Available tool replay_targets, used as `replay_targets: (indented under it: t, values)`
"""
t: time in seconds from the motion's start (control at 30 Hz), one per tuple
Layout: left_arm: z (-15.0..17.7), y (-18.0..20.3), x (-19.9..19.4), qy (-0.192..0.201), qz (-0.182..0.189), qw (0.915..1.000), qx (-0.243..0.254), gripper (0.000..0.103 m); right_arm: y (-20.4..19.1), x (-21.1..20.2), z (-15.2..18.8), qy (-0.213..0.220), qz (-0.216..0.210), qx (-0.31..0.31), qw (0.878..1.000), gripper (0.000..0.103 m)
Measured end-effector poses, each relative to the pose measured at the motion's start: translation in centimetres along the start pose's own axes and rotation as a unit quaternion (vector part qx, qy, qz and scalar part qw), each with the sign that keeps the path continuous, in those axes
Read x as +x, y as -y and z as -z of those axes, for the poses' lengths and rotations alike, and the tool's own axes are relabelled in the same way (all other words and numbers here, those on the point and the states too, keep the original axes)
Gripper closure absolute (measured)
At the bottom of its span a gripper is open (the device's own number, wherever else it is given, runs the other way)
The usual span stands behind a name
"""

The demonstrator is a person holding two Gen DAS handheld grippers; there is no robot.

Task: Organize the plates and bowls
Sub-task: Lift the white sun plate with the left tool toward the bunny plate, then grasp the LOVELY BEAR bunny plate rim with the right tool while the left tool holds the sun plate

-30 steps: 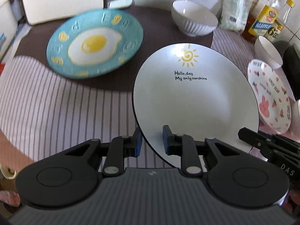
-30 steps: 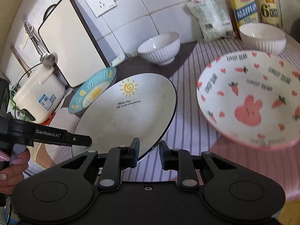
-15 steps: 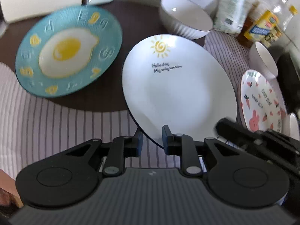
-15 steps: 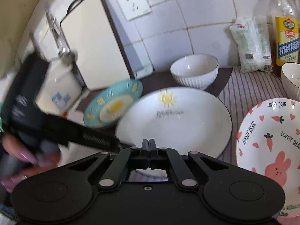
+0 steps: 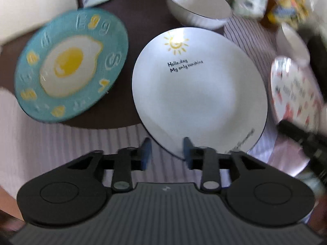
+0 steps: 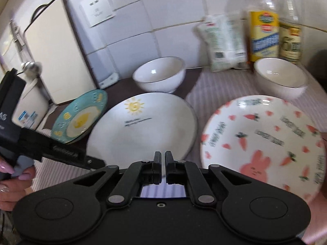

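A white sun plate [image 5: 199, 94] lies on the table; it also shows in the right wrist view [image 6: 141, 126]. My left gripper [image 5: 166, 150] is open with its jaws on either side of the plate's near rim. A teal egg plate [image 5: 69, 67] lies to its left, a pink rabbit plate [image 6: 263, 140] to its right. Two white bowls [image 6: 160, 74] [image 6: 281, 77] stand behind. My right gripper [image 6: 162, 163] is nearly shut and empty, just above the sun plate's near edge.
A cutting board [image 6: 55, 49] and a rice cooker [image 6: 30, 106] stand at the back left. A packet [image 6: 224, 40] and two bottles [image 6: 264, 34] line the tiled wall. A striped cloth [image 5: 40, 138] covers the table's front.
My left gripper's jaws have widened and let go of the sun plate, which now lies flat. My right gripper closed and drew back from the plate's rim.
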State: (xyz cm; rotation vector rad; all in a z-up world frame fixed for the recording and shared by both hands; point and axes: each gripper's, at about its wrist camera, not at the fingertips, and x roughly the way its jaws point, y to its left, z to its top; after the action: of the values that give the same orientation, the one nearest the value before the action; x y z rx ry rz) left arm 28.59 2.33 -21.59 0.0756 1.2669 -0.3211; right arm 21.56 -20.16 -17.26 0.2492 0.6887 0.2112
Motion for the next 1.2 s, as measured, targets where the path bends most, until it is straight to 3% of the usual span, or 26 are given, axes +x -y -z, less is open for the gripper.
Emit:
replay_targets:
  t: [0.1,0.33,0.47,0.73,1.0,1.2]
  values:
    - [0.1,0.7,-1.6,-0.011,0.012,0.9992,0.035,0.054,0.8,-2.2,0.0,0.015,0.02,0.025,0.999,0.092]
    - [-1.0,3.7,-4.9,0.008,0.034,0.9878,0.152,0.045,3.0,-7.1,1.1,0.053,0.094,0.08,0.991,0.062]
    - [-2.3,6.6,-5.6,0.028,0.058,0.9725,0.224,0.04,4.1,-9.0,2.7,0.077,0.131,0.115,0.982,0.051]
    - [-4.0,13.5,-4.8,0.058,0.081,0.9313,0.35,0.032,5.9,-9.5,4.8,0.098,0.163,0.151,0.97,0.037]
    - [-6.5,19.2,-0.7,0.059,0.052,0.9068,0.414,0.014,9.2,-6.4,6.0,0.092,0.171,0.2,0.96,0.034]
    - [-8.7,20.8,2.4,0.044,0.051,0.8995,0.432,0.01,10.9,-4.0,7.0,0.104,0.173,0.255,0.946,0.034]
